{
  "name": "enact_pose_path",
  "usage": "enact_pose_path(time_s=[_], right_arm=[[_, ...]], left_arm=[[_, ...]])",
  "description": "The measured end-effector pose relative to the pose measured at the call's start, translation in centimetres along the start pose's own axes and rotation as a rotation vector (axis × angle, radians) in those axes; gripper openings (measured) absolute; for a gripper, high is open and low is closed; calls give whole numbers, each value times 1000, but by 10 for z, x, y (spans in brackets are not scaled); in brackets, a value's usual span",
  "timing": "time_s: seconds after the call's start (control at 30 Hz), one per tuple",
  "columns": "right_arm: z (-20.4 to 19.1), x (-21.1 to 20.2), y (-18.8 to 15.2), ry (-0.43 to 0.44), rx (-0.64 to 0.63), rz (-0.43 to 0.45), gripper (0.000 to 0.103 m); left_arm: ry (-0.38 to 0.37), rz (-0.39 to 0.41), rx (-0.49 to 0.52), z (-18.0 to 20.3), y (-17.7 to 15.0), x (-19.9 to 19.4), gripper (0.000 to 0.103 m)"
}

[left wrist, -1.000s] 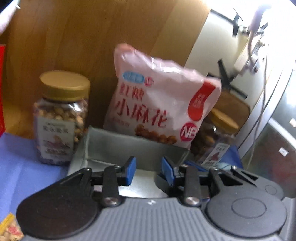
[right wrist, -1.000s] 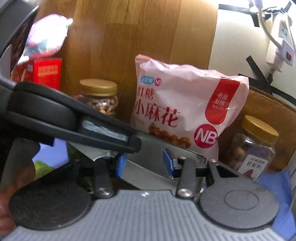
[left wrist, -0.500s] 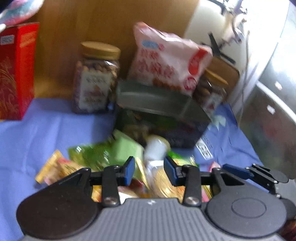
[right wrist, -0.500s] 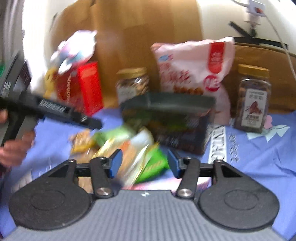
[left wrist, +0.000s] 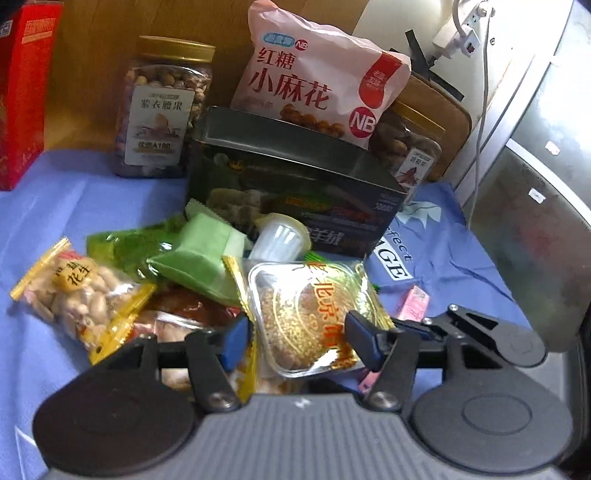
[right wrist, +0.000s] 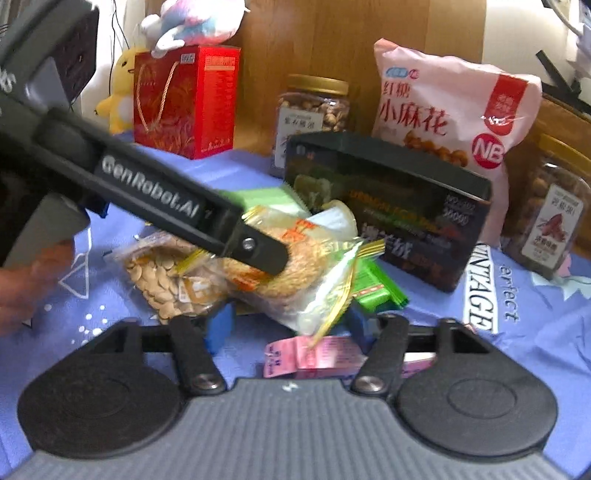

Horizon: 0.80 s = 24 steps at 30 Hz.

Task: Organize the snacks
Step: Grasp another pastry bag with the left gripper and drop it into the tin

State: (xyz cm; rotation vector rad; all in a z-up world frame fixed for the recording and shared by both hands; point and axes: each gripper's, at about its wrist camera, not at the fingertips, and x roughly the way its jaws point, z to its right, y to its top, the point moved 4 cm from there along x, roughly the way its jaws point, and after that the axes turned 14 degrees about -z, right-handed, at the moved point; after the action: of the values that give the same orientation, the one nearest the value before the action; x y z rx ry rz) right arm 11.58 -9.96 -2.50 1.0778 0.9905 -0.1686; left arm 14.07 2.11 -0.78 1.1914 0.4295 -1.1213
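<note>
The pink bag (left wrist: 317, 88) reads "红糖 小麻花" with a round "NB" badge and stands at twelve o'clock behind the dark box (left wrist: 291, 192). A gold-lidded nut jar (left wrist: 162, 110) stands at eleven o'clock of the box, a second jar (left wrist: 410, 147) at two o'clock, half hidden by the bag. A red gift box (right wrist: 184, 99) stands far left with plush toys (right wrist: 192, 22) on top. The blue cloth (left wrist: 436, 251) shows "VINTAGE" and "perfect".

The loose snacks lie heaped on the cloth at six o'clock of the dark box: a peanut packet (left wrist: 85, 291) marked "花生", a green packet (left wrist: 199, 254), a clear cup (left wrist: 280, 240), a gold-edged cake packet (left wrist: 306, 314) and a pink packet (right wrist: 314, 356).

The left gripper (left wrist: 295, 339) tilts down over the heap, its jaws just opening and now spread to either side of the cake packet; whether the pads touch it cannot be told. Seen from the right wrist, its black arm, lettered "GenRobot.AI", crosses in front of the heap, a hand (right wrist: 26, 280) on the handle.

The right gripper (right wrist: 291, 325) also tilts down, jaws spread and just widened, over the pink packet without pressing it.
</note>
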Motion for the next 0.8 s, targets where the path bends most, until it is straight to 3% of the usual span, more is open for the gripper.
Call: enact_pose_path(time_s=[0.07,0.2,0.8], right_arm=[[-5,-2,1,-16,-10,10,54],[-4,-8,2,0,17,31,50],[-10,-24,2,-48,17,110,50]], left_arm=[[7,12,11,4,-1,-1,53],[1,31,3,9,0,-8,53],[4,97,27,23,2,-30,53]])
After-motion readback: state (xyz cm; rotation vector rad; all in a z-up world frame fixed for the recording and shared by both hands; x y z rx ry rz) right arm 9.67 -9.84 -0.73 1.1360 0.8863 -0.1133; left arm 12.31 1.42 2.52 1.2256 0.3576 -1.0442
